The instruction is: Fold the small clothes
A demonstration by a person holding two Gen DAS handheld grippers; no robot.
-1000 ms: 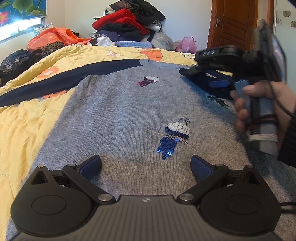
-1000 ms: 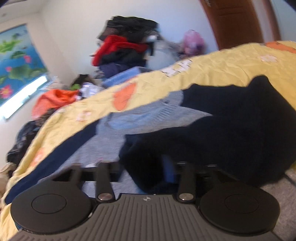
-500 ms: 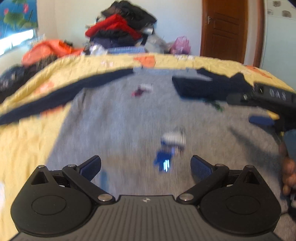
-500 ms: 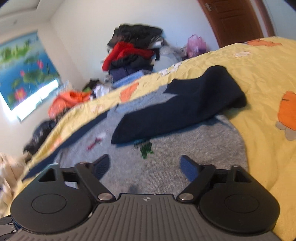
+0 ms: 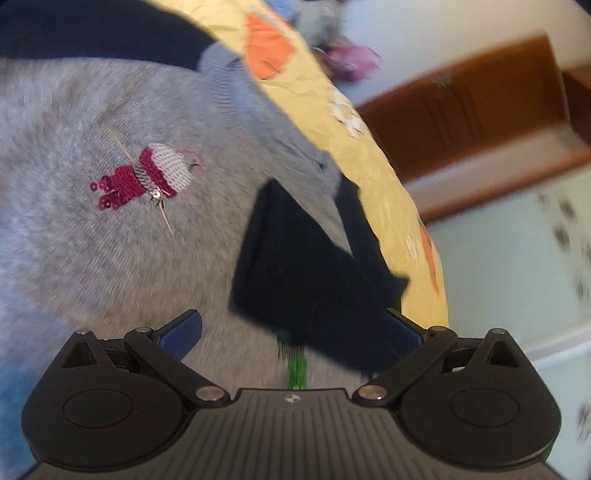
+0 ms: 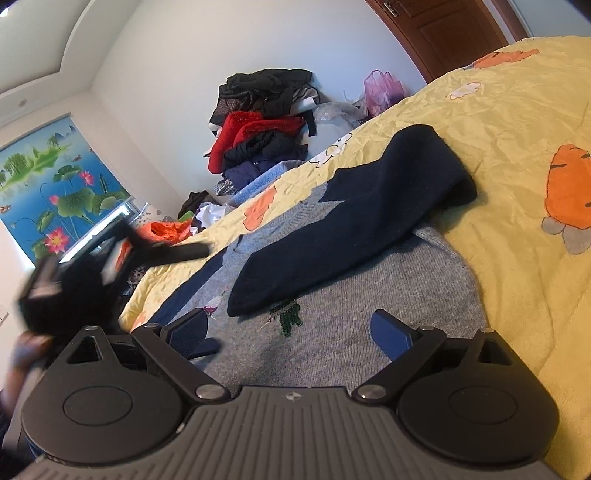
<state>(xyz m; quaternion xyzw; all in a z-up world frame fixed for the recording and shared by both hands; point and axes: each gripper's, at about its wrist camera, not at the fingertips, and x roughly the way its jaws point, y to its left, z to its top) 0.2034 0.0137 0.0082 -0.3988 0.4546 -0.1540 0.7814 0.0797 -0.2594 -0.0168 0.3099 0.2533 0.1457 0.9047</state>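
Note:
A small grey knit sweater (image 5: 92, 240) with sequin figures lies flat on the yellow bedspread (image 6: 517, 110); it also shows in the right wrist view (image 6: 369, 295). Its navy right sleeve (image 6: 351, 229) is folded across the body, and it also shows in the left wrist view (image 5: 306, 273). My left gripper (image 5: 291, 332) is open, low over the sweater, with the sleeve's cuff just ahead of its right finger. My right gripper (image 6: 291, 328) is open and empty, hovering over the sweater's lower part. The left gripper's body (image 6: 85, 273) shows blurred at the left of the right wrist view.
A pile of dark and red clothes (image 6: 258, 136) stands by the far wall, with a pink bag (image 6: 382, 88) beside it. An orange bag (image 6: 166, 230) lies beyond the bed. A wooden door (image 6: 443, 29) is at the far right.
My left gripper has swung up and to the right, toward the folded navy sleeve and collar. My right gripper, which let the sleeve go a second back, has drawn back and stays open.

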